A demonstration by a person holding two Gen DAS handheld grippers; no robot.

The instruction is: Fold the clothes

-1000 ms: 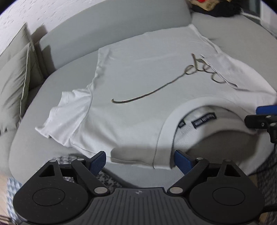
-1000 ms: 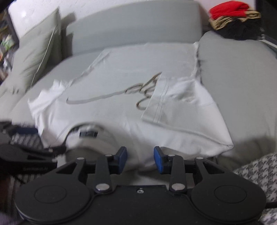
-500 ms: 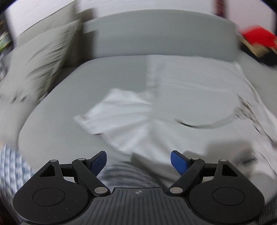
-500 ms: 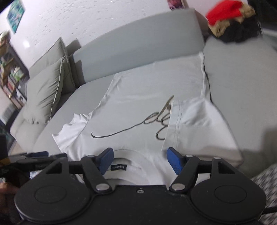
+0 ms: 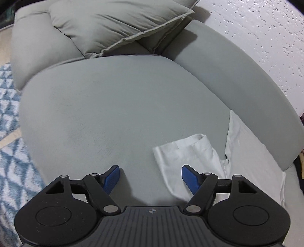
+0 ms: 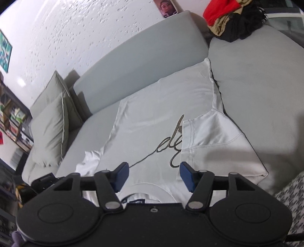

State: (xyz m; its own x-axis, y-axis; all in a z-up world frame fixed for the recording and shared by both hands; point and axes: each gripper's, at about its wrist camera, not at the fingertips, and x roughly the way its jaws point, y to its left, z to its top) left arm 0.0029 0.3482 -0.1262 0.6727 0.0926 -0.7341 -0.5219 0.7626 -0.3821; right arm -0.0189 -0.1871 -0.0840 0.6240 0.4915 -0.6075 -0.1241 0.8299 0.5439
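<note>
1. The white T-shirt lay flat on the grey sofa, chest print up and collar towards the near edge. One sleeve was folded in over the chest; the other sleeve lay spread out on the seat cushion.
2. The left gripper hung over the seat cushion with its jaws apart and nothing between them. The jaws had just been closing somewhat. Its right blue fingertip stood over the edge of the spread sleeve; whether it touched the cloth could not be told.
3. The right gripper was over the collar end of the shirt, jaws apart and gripping nothing. They had just been narrowing slightly after widening.
4. Two grey cushions stood at the far-left end of the sofa.
5. A pile of red, tan and black clothes sat on the far-right corner, well apart from the shirt.
</note>
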